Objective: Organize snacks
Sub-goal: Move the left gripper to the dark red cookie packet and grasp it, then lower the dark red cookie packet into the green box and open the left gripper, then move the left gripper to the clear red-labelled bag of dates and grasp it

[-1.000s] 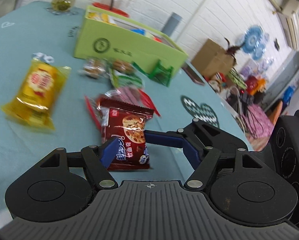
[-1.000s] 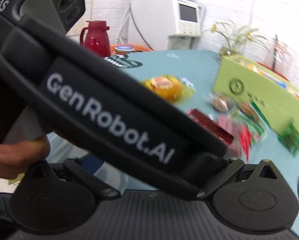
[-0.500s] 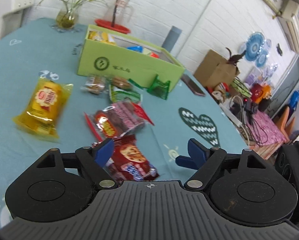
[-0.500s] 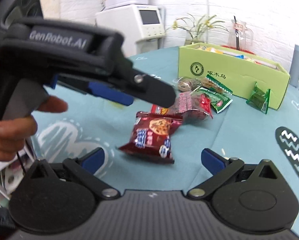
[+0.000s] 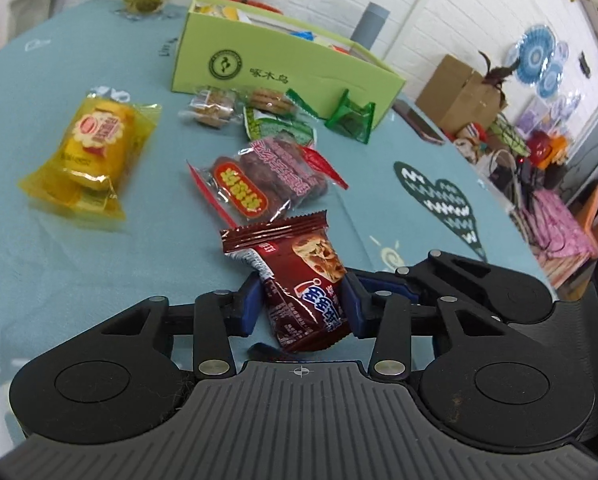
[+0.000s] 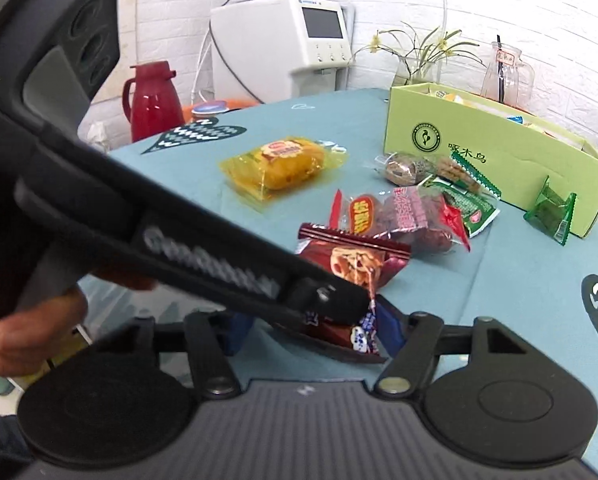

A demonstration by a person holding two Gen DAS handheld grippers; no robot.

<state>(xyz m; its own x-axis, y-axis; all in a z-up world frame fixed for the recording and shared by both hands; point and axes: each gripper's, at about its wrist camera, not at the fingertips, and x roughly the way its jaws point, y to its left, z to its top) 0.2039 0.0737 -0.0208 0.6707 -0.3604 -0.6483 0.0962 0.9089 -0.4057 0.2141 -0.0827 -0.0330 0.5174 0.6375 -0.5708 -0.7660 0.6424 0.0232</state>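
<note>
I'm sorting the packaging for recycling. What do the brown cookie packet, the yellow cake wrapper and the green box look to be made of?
Brown cookie packet: glossy printed plastic film, probably foil-lined; it creases sharply, glints, and has a crimped, serrated end.
Yellow cake wrapper: clear yellow-tinted plastic film; the cakes show through.
Green box: matte printed cardboard, going by its folded edges and stiff flat walls.

Setting: lived-in home room, white brick-pattern walls. Round desk (image 5: 79, 264) under a teal cloth printed with hearts. Glass vase of yellow-flowered stems (image 6: 417, 65), red thermos jug (image 6: 150, 98) and white water dispenser (image 6: 281, 42) at the far side. Cardboard box (image 5: 457, 92), blue paper fans on the wall (image 5: 539, 60), heaped toys and bags beyond.
</note>
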